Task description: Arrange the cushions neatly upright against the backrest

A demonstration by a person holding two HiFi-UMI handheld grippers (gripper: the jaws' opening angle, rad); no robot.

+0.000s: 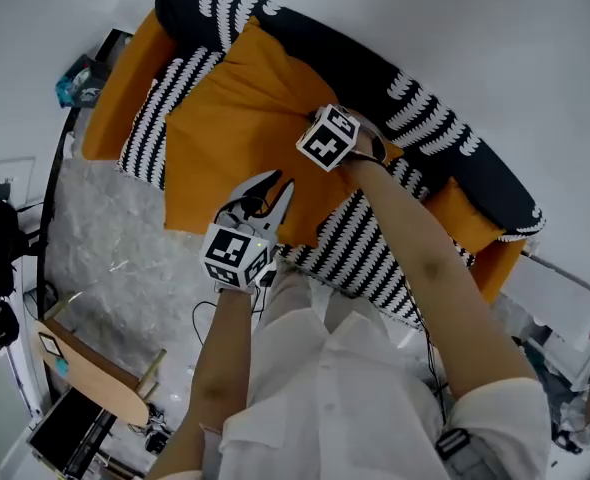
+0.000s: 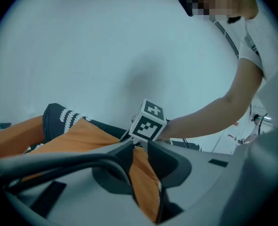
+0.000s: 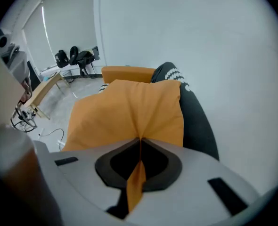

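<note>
Left tool (image 2: 139, 147) and right tool (image 3: 140, 142) each clamp the orange cushion (image 1: 233, 118), its long axis running 12-to-6 o'clock.

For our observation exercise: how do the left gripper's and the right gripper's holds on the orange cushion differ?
The left gripper clamps a thick edge of the orange cushion, jaws partly apart; the right gripper pinches a thin fold, jaws almost together. The left gripper holds the edge farther from the backrest, the right gripper the edge beside it. Both are shut on the same cushion.
</note>
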